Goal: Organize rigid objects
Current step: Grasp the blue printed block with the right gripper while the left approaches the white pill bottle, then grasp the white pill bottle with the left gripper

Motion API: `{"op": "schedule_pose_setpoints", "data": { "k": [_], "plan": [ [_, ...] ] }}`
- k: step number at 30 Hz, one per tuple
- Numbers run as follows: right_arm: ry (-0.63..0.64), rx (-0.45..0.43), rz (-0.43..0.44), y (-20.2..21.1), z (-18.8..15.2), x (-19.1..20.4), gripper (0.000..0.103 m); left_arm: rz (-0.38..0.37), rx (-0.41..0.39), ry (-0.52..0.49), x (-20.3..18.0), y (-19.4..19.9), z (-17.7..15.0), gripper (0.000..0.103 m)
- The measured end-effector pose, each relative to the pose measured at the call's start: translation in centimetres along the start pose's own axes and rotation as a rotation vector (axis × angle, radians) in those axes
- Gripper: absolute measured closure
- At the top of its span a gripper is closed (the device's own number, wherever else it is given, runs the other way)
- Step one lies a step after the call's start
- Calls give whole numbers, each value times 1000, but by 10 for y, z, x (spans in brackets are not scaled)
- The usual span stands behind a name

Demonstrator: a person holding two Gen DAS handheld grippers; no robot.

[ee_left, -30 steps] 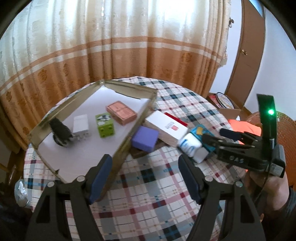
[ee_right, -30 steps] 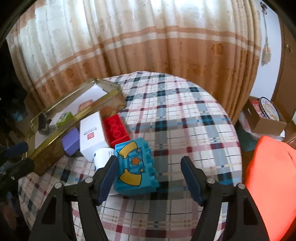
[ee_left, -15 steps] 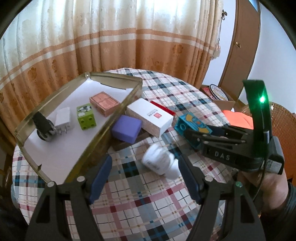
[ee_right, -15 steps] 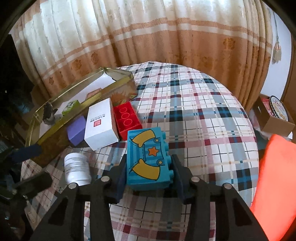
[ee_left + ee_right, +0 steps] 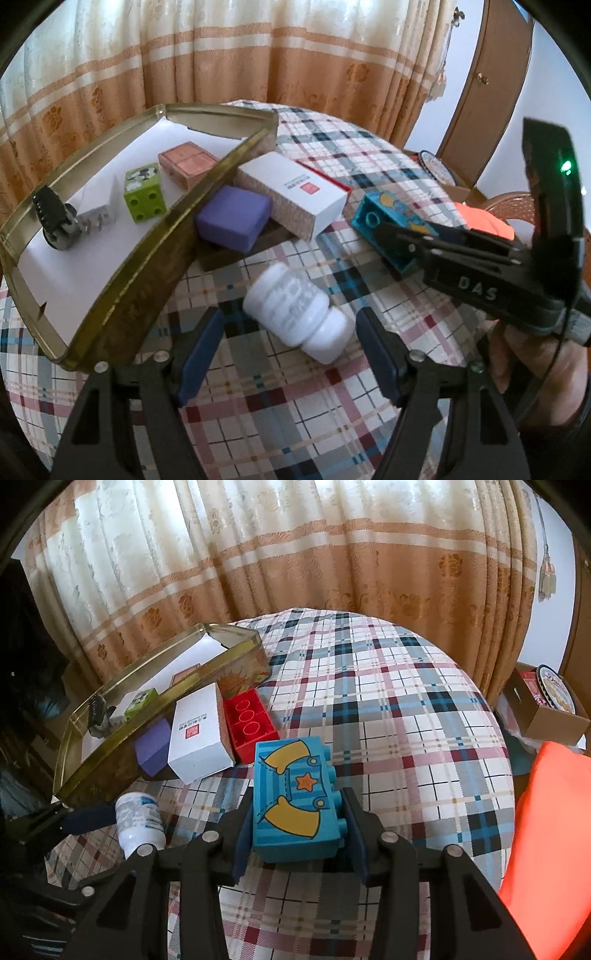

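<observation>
The plaid tablecloth (image 5: 406, 709) lay bare across the far and right half of the table, giving open passage there. On the left, the gold tin tray (image 5: 236, 155) walled off that side, with a purple block (image 5: 232, 218), white carton (image 5: 295, 195) and red brick (image 5: 249, 723) crowded against its rim. A toppled white bottle (image 5: 295, 314) blocked the near centre.

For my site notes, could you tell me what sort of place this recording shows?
Most likely a room in a home: a round table under a plaid cloth, long patterned curtains behind it, and a wooden door off to the side.
</observation>
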State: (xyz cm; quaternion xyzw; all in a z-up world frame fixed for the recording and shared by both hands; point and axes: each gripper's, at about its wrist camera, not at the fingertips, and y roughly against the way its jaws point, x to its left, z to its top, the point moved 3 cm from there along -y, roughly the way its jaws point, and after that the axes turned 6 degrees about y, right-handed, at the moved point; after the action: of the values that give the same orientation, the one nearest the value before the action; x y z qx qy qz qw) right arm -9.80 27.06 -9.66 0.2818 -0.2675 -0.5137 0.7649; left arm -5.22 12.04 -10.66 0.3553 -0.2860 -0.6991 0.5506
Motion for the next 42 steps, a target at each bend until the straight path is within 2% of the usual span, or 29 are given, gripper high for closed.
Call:
{"op": "schedule_pose_setpoints", "data": {
  "k": [1, 3, 12, 16, 17, 18, 20, 21, 29, 36, 42],
  "plan": [
    [0, 2, 2, 0, 0, 0, 57, 5, 2, -2, 1, -3, -1, 29],
    [-1, 4, 5, -1, 0, 0, 57, 1, 16, 14, 4, -6, 0, 38],
    [1, 9, 11, -2, 0, 1, 57, 19, -4, 11, 5, -4, 3, 36],
    [2, 9, 11, -2, 0, 1, 57, 20, 12, 44, 14, -10, 7, 37],
    [2, 9, 12, -2, 0, 1, 57, 24, 16, 44, 14, -11, 7, 43],
    [2, 10, 12, -2, 0, 1, 57, 33, 7, 39, 14, -10, 7, 53],
    [4, 10, 13, -3, 0, 1, 57, 42, 1, 23, 13, -10, 5, 65],
    [4, 10, 14, -3, 0, 2, 57, 44, -2, 20, 13, -10, 5, 67],
    [18, 12, 18, -2, 0, 4, 57, 16, -11, 20, 18, -5, 2, 67],
    [37, 8, 8, -1, 0, 6, 57, 22, -49, -24, 10, -1, 1, 68],
    [53, -9, 1, 2, 1, 8, 57, 24, -59, -21, 12, 0, 3, 68]
  ]
}}
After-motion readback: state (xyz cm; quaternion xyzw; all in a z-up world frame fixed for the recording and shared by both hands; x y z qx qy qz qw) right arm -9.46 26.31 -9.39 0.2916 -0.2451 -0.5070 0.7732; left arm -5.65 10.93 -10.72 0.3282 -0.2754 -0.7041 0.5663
